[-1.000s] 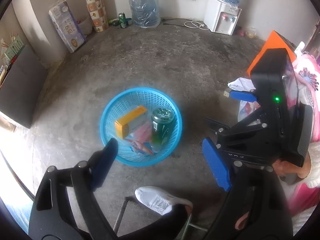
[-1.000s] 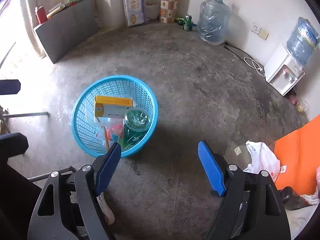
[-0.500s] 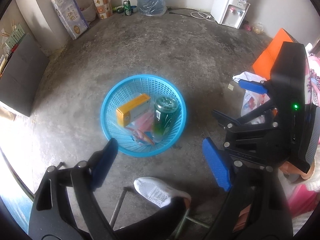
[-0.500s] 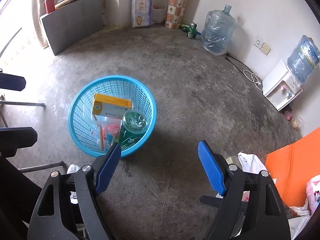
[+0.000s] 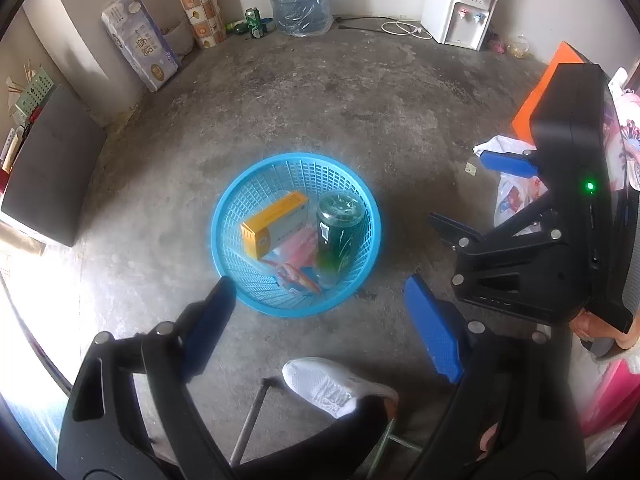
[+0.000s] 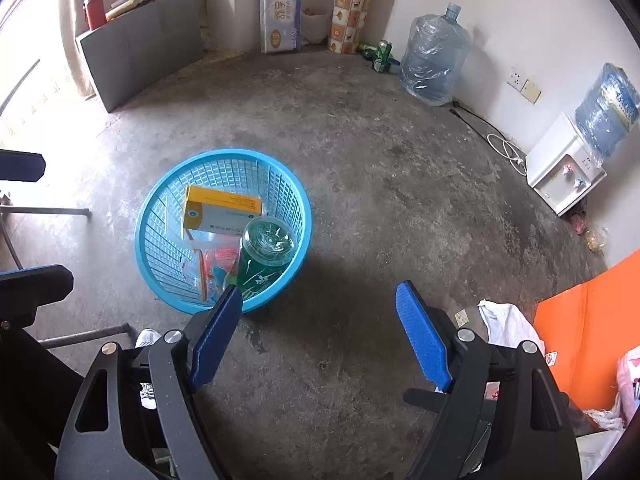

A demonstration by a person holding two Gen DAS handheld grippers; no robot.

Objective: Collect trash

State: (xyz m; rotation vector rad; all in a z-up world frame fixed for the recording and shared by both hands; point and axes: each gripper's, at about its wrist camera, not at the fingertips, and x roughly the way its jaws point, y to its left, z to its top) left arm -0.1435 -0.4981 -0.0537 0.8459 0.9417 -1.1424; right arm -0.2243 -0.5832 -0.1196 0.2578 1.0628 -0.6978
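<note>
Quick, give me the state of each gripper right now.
Left gripper: open, holding nothing.
Right gripper: open, holding nothing.

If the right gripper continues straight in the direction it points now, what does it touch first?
Probably bare concrete floor. The open right gripper aims just right of the blue basket, though depth is uncertain.

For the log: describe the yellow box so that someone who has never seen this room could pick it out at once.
In the middle of the bare concrete floor stands a round blue mesh basket. The yellow box lies flat inside it, on the far side, beside a green bottle and above a clear bag with orange contents. It is the only rectangular carton there, yellow on top with a white side.
</note>
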